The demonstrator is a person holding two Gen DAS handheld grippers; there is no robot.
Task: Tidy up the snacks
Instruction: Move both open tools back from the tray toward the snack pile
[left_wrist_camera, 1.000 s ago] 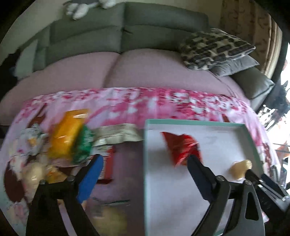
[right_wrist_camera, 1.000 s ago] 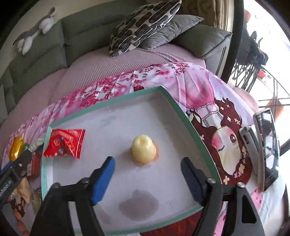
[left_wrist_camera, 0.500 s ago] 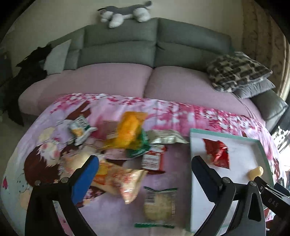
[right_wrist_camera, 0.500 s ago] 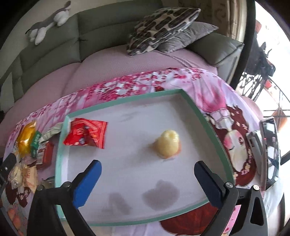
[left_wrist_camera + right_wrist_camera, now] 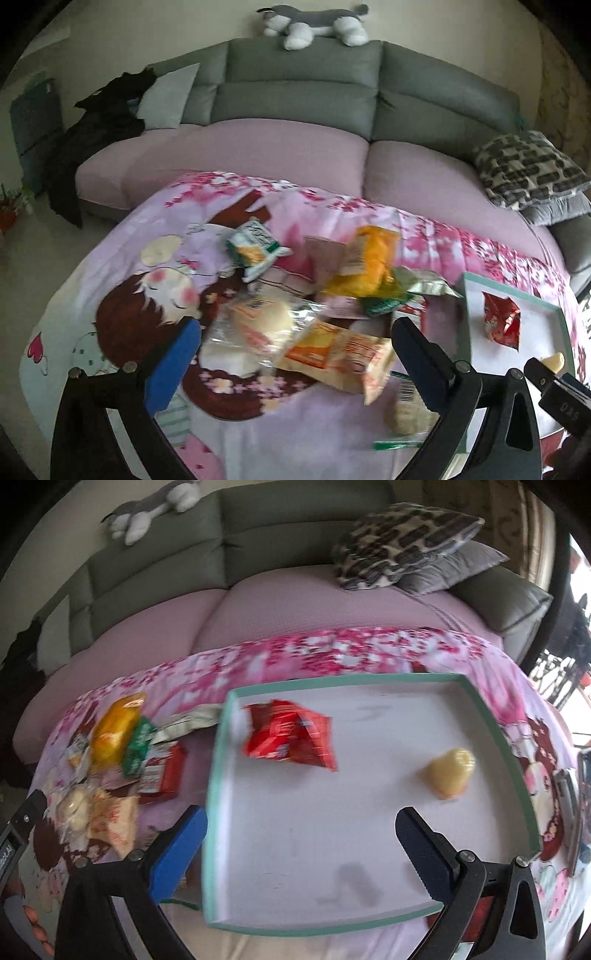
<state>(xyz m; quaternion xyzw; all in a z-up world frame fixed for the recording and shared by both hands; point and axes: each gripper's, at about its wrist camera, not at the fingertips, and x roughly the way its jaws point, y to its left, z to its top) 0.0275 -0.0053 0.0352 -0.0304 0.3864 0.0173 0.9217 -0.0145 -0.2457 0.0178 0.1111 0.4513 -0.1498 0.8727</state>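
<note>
While both jaws have just spread wide and empty, left gripper [image 5: 295, 354] swung from tray [image 5: 466, 295] to snack pile [image 5: 325, 314].

Left wrist view looks steeply down and forward over the snack pile [image 5: 314, 317] toward the sofa [image 5: 295, 88], fairly close. Right wrist view faces likewise, set over the tray [image 5: 491, 716]. Both share the red packet [image 5: 500, 319] and tray (edge only at left), plus the sofa.
</note>
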